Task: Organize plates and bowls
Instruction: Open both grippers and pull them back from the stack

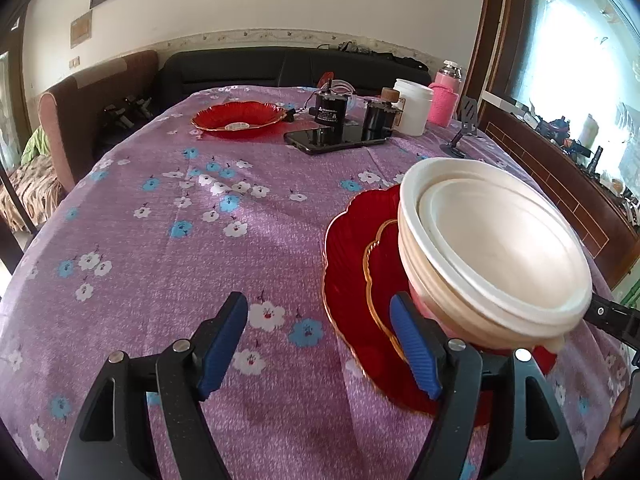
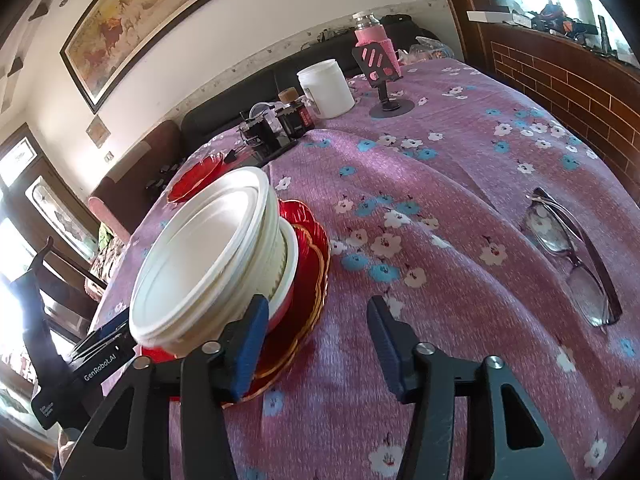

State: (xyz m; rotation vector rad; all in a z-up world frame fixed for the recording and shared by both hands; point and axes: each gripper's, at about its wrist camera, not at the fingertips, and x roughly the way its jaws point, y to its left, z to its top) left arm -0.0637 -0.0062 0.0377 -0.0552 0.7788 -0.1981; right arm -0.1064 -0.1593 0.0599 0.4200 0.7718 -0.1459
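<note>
Both grippers are spread open with nothing between the pads. The left gripper (image 1: 324, 344) hangs over the flowered purple cloth on the surface (image 1: 168, 240), and the right gripper (image 2: 316, 344) does the same in its own view.

The stack of white bowls (image 1: 492, 248) sits on the red scalloped plates (image 1: 352, 280), right of centre in the left view. It shows up left of centre in the right view, where you can also see a red-and-white bowl (image 2: 286, 280) at the bottom of the stack.

Only the left view gives a good look at the second red plate (image 1: 239, 117) near the top centre, with a dark phone (image 1: 332, 138) lying just beside it. Only the right view catches the folded glasses (image 2: 572, 256) at the right edge. The white jar (image 2: 326, 88) and pink bottle (image 2: 376, 42) show in both.
</note>
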